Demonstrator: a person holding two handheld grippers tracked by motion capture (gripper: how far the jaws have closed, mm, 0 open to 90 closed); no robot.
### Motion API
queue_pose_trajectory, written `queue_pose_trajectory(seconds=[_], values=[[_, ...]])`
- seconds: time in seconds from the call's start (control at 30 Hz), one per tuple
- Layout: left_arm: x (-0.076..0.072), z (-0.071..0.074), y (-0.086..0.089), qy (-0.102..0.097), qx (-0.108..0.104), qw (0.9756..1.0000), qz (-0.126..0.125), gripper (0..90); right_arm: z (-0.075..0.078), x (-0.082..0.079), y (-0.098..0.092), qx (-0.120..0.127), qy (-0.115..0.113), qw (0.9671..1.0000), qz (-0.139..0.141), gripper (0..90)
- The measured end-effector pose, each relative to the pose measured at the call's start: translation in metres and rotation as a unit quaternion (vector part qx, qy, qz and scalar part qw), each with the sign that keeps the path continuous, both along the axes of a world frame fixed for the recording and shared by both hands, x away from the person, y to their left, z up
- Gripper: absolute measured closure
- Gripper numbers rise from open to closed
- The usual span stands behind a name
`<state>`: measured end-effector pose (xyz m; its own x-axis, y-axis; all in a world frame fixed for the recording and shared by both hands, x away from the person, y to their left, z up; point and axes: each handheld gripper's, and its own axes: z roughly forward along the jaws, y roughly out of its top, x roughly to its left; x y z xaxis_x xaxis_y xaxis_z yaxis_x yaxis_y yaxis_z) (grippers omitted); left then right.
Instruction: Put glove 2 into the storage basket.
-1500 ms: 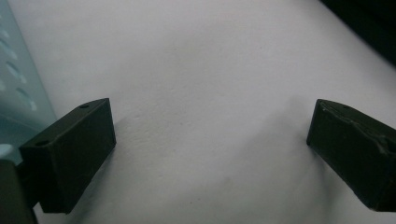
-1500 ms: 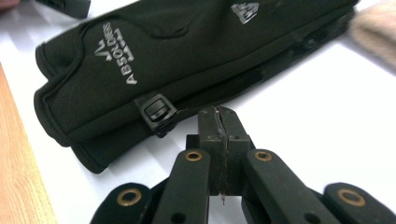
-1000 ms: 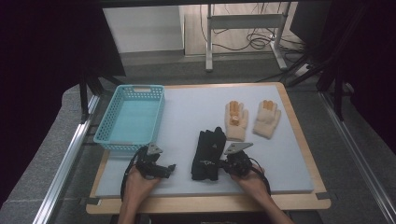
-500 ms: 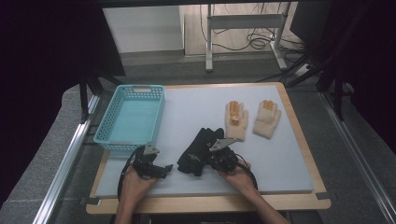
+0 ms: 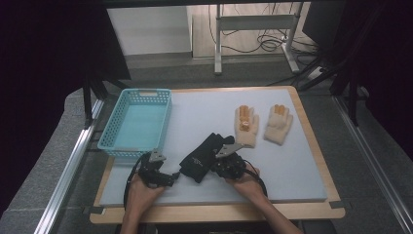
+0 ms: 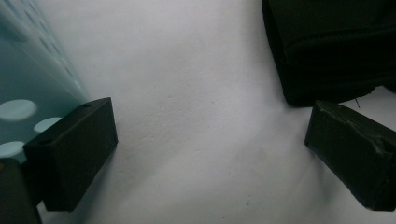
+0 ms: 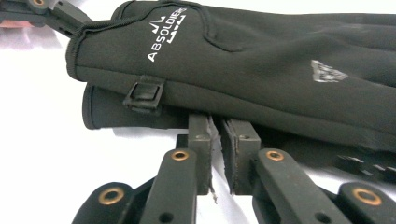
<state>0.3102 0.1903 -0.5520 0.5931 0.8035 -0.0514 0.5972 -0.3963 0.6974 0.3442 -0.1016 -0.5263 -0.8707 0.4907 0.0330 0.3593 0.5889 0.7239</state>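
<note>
Two black gloves [image 5: 202,156] lie stacked and slanted on the pale mat; the top one [image 7: 243,60] bears white lettering and a small buckle. My right gripper [image 5: 215,168] sits at their right edge. In the right gripper view its tips [image 7: 217,130] touch the gloves' lower edge. Its jaws have just been opening and stand a narrow slit apart, with nothing seen pressed between the pads. My left gripper [image 5: 171,178] rests wide open on the mat [image 6: 210,144], between the basket wall [image 6: 28,84] and a black glove cuff [image 6: 327,46].
A turquoise basket [image 5: 131,146] stands at the left of the mat, just beyond my left gripper. Two beige knitted gloves [image 5: 247,126] [image 5: 277,126] lie palm-flat at the right rear. The board's wooden rim [image 5: 219,212] runs along the front.
My right hand has moved left, and the black gloves have slid and swung from upright to slanted towards my left gripper. The left hand has stayed put.
</note>
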Motion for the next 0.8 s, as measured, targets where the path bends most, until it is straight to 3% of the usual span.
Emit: queue_pose_trajectory(seconds=[0.1,0.4,0.8], values=[[0.000,0.000,0.000,0.000,0.000,1.0000,0.000,2.8,0.004,0.000,-0.011,0.001,-0.008,0.9999,-0.007,77.4],[0.000,0.000,0.000,0.001,0.001,1.0000,-0.002,2.7,0.010,0.011,-0.062,0.006,-0.014,0.9973,-0.071,64.1],[0.000,0.000,0.000,0.001,0.001,1.0000,-0.001,2.6,0.009,0.021,-0.136,-0.004,-0.032,0.9849,-0.170,34.2]])
